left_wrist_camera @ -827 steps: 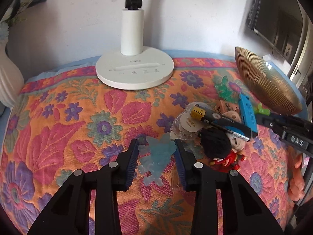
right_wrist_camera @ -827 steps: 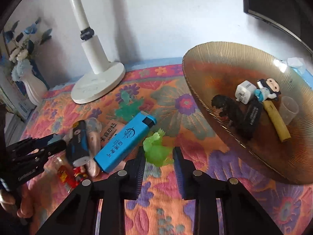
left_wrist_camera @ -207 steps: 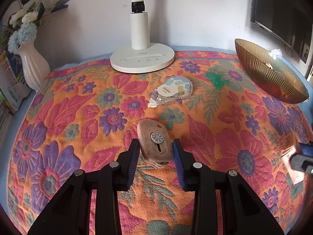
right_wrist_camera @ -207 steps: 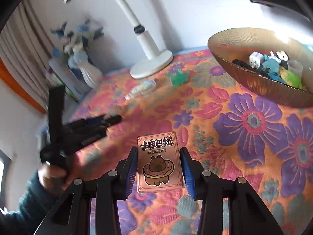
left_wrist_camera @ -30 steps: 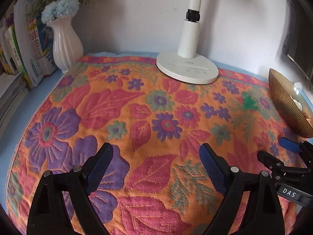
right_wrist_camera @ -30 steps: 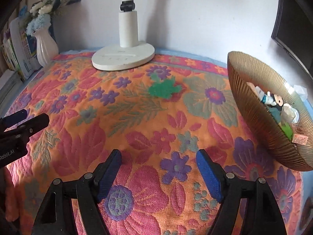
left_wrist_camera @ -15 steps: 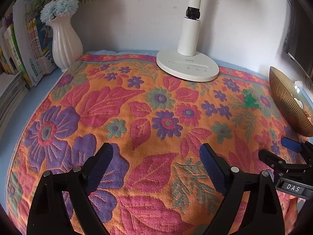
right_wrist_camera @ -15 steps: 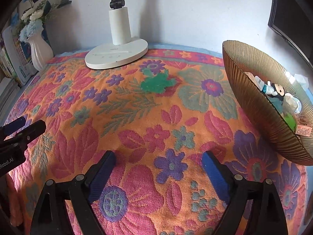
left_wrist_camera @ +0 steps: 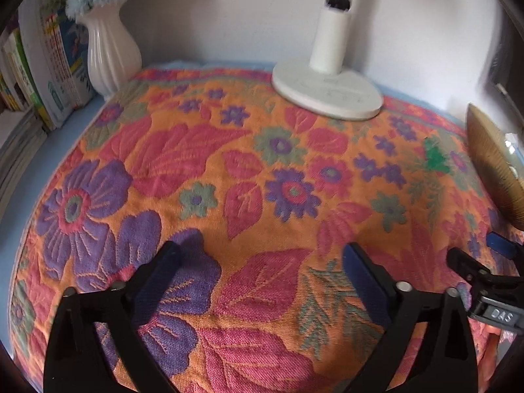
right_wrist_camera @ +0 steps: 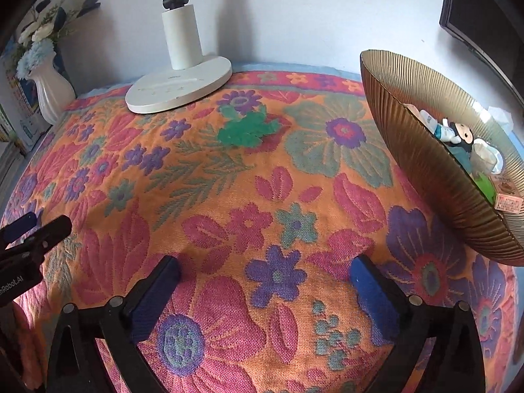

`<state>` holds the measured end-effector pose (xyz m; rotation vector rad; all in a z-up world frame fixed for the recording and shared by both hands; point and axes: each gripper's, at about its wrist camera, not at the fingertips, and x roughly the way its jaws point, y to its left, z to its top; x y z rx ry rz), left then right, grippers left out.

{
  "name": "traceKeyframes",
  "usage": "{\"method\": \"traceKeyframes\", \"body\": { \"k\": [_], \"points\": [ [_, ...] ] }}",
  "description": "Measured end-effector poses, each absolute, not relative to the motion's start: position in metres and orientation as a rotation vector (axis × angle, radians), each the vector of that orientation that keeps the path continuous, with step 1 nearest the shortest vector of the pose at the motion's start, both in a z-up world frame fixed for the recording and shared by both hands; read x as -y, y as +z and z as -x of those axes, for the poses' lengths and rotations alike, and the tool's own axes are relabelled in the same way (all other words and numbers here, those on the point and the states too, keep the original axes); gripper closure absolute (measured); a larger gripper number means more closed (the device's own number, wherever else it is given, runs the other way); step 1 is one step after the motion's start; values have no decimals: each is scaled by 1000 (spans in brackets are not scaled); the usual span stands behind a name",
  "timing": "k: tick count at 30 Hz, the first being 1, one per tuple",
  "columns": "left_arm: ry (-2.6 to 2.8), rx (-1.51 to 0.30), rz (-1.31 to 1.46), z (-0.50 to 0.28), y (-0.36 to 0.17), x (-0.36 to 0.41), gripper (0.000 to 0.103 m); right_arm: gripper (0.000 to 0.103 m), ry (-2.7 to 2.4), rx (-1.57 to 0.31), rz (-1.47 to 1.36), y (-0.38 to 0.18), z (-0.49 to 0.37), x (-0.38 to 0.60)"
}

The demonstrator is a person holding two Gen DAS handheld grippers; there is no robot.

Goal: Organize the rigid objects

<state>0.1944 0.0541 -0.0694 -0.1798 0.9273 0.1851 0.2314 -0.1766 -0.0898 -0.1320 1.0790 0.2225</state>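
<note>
A green translucent figure (right_wrist_camera: 248, 128) lies on the floral cloth near the lamp base; it also shows small in the left wrist view (left_wrist_camera: 435, 158). A ribbed gold bowl (right_wrist_camera: 425, 170) stands at the right, holding several small things, among them a doll (right_wrist_camera: 457, 136) and a small card box (right_wrist_camera: 507, 196). Its edge shows in the left wrist view (left_wrist_camera: 491, 170). My left gripper (left_wrist_camera: 262, 262) is open and empty just above the cloth. My right gripper (right_wrist_camera: 265, 271) is open and empty, well short of the green figure.
A white lamp base (right_wrist_camera: 178, 86) stands at the back, also in the left wrist view (left_wrist_camera: 327, 90). A white vase (left_wrist_camera: 109, 55) with flowers and upright books (left_wrist_camera: 49, 75) stand at the far left. The floral cloth (left_wrist_camera: 229, 180) covers the table.
Both grippers have stayed open and empty. The left view has shifted closer to the cloth and left; the right gripper has moved forward towards the green figure and bowl.
</note>
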Motion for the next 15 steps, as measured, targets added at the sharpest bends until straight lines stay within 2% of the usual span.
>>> {"method": "traceKeyframes", "body": {
  "k": [15],
  "points": [
    [215, -912, 160, -194, -72, -53, 0, 0, 229, -1031, 117, -89, -221, 179]
  ]
}}
